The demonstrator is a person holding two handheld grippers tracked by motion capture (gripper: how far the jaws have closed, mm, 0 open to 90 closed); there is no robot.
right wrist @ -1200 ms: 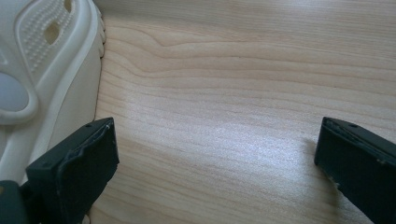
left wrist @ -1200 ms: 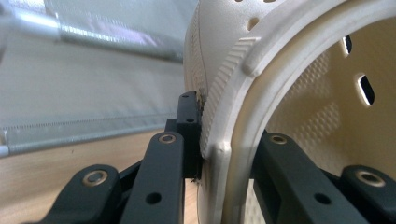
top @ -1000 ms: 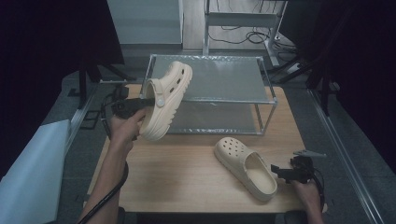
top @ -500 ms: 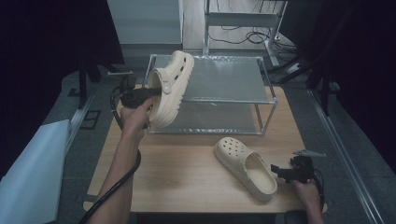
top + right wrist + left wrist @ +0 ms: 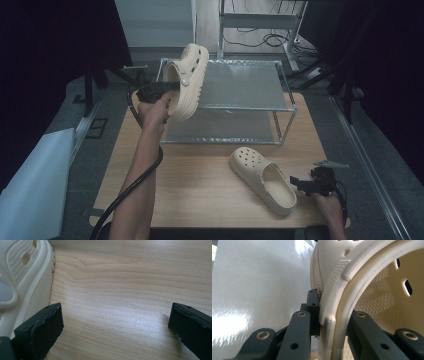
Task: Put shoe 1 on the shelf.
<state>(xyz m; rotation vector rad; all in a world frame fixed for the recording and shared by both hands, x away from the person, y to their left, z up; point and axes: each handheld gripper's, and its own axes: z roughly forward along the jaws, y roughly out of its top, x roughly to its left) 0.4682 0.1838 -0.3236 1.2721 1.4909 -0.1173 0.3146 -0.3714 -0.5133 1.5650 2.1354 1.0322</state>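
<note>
Fingers of the left gripper (image 5: 162,90) were clamped on the rim wall of the raised clog (image 5: 186,82), one jaw outside and one inside the opening, as the left gripper view showed (image 5: 329,322). We logged the shoe held on edge, sole turned toward the top shelf of the metal rack (image 5: 235,106) and hanging over the rack's left end, apparently about to be set down there. The right gripper (image 5: 300,183) rested low on the wooden table (image 5: 200,185) in front of the rack, its jaws spread wide with nothing between them; the second clog (image 5: 263,179) lay just beside one jaw in the right gripper view (image 5: 27,282), on the table in front of the rack's right half. Risks we judged from this: the grip bites only a thin strip of soft rim, so the shoe could pivot or peel out as it is swung flat. Released while on edge, it would likely tip off the rack's left end. The sole could also catch the rack's front rail on the way down. The trailing cable (image 5: 135,185) might drag on the table edge and jerk the hand.
</note>
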